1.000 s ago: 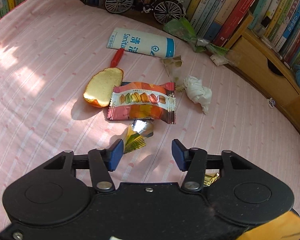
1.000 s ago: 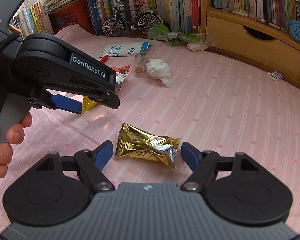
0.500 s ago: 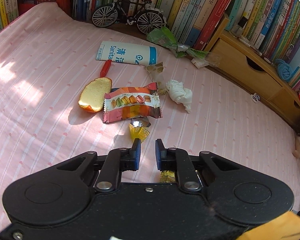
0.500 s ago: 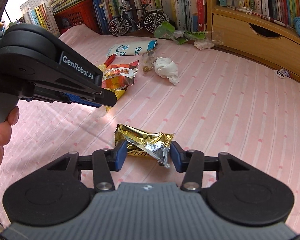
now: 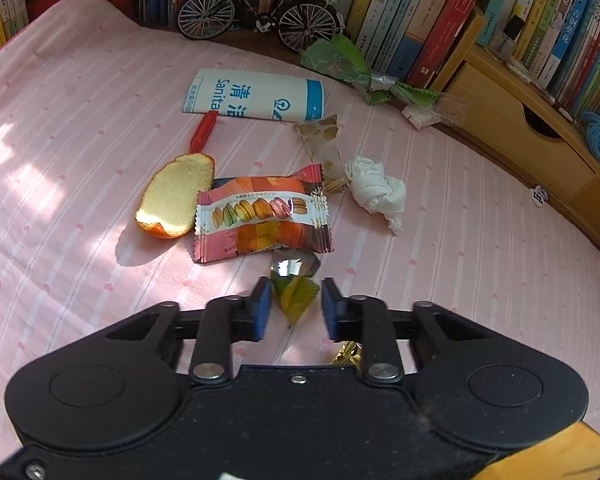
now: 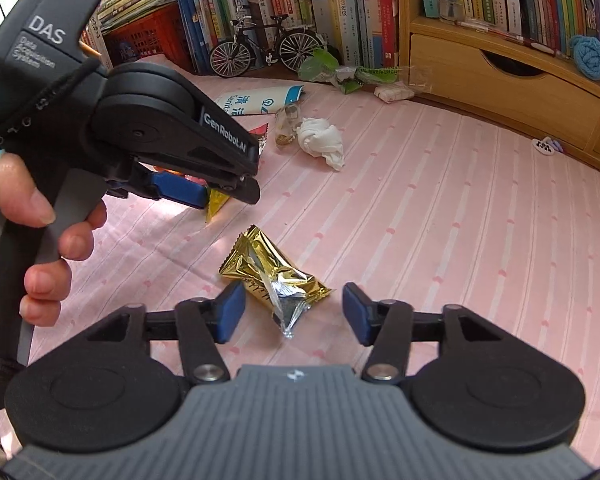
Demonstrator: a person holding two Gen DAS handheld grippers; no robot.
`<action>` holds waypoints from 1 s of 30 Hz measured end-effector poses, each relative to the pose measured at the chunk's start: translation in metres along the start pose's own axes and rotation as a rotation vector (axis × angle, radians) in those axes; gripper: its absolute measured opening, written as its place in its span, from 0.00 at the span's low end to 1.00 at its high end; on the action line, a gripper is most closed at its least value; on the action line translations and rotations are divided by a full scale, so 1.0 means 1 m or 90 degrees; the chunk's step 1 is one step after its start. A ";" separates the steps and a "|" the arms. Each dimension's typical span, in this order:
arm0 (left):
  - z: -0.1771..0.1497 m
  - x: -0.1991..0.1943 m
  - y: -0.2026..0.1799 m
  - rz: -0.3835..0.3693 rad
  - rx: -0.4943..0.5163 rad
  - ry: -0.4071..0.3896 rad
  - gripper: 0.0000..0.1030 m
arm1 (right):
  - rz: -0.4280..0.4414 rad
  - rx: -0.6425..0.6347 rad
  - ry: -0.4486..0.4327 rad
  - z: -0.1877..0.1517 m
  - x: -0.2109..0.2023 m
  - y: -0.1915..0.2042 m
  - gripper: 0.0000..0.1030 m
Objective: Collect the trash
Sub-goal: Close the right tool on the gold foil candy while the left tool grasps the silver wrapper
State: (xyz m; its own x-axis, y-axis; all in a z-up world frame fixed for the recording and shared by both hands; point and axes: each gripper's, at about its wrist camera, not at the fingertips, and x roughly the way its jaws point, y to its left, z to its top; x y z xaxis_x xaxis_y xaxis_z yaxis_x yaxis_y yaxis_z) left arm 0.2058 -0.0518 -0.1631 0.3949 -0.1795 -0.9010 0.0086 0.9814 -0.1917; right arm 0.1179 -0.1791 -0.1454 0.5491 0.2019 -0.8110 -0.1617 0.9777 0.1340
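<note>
Mid-pickup: left gripper (image 5: 292,310), jaws part open, apparently straddles a yellow wrapper (image 5: 294,296); right gripper (image 6: 294,316), jaws wide, must close on the gold wrapper (image 6: 274,276).

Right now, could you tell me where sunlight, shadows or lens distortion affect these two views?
Left wrist view: bright sun patches on the pink sheet, the orange peel casting a hard shadow, bookshelf lines bowed. Right wrist view: even light, glare on the gold wrapper, dark corners.

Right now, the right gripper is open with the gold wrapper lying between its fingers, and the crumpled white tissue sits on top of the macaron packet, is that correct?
Not quite. The crumpled white tissue lies on the pink cloth beside the macaron packet, not on it, as the left wrist view shows. The rest holds: the right gripper is open with the gold wrapper between its fingers.
</note>
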 end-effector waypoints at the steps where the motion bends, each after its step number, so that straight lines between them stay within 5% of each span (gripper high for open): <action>1: 0.000 -0.001 -0.001 0.000 0.002 -0.002 0.15 | -0.003 -0.005 -0.007 0.001 0.000 0.001 0.80; 9: -0.008 -0.030 -0.005 -0.008 0.038 -0.035 0.10 | -0.006 -0.066 0.010 0.015 0.021 0.013 0.79; 12: -0.013 -0.045 0.001 -0.009 0.034 -0.049 0.10 | 0.003 -0.078 0.024 0.018 0.029 0.019 0.66; 13: -0.016 -0.050 0.003 -0.008 0.034 -0.053 0.10 | 0.006 -0.080 0.027 0.018 0.029 0.020 0.50; 14: -0.019 -0.055 0.006 -0.006 0.034 -0.056 0.10 | 0.010 -0.082 0.028 0.017 0.029 0.022 0.46; 30: -0.114 -0.146 0.050 -0.001 -0.001 -0.076 0.10 | 0.016 -0.059 0.034 -0.012 -0.023 0.040 0.42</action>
State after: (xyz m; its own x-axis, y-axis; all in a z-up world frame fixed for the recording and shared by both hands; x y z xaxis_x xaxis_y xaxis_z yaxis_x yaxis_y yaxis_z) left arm 0.0440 0.0162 -0.0857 0.5019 -0.1720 -0.8477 0.0075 0.9809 -0.1946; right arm 0.0890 -0.1450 -0.1280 0.4996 0.2206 -0.8377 -0.2516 0.9623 0.1034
